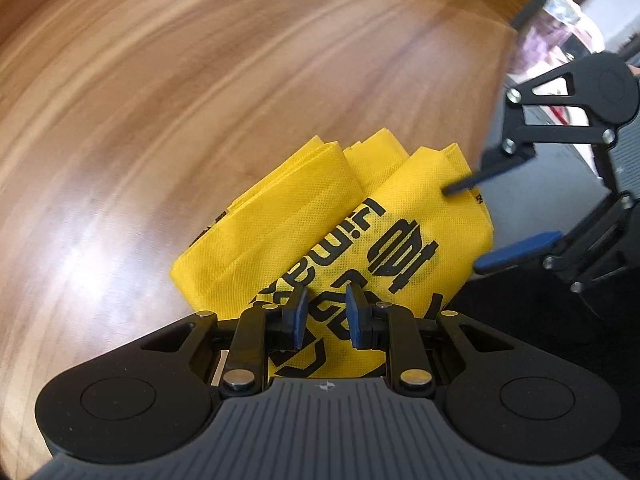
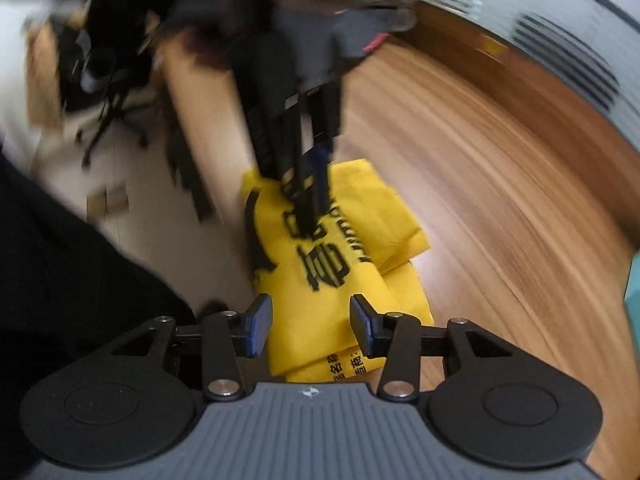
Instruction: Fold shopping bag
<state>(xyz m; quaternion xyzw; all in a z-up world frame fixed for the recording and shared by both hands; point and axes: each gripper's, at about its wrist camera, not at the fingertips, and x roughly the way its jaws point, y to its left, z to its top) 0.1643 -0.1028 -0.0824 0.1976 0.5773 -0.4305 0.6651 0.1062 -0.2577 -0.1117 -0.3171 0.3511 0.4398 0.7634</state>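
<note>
A yellow shopping bag point(image 1: 320, 224) with black print lies folded into a thick bundle on the wooden table point(image 1: 200, 100). In the left wrist view my left gripper point(image 1: 326, 314) points steeply down with its blue pads narrowly apart, pinching a hump of printed fabric. The bag looks sharp while the table is smeared. My right gripper point(image 1: 462, 230) stands open at the bag's right corner, one fingertip over the fabric. From the right wrist, my right gripper point(image 2: 311, 330) is open above the bag point(image 2: 344, 280). The left gripper point(image 2: 310, 216) comes down onto the bag's far part.
The bag sits close to the table's edge point(image 2: 208, 184). A pale floor with a chair base point(image 2: 112, 120) lies beyond that edge. A person's dark clothing point(image 2: 60, 272) fills the lower left. A teal object point(image 2: 632, 284) shows at the far right. Bare wood point(image 2: 500, 200) stretches right of the bag.
</note>
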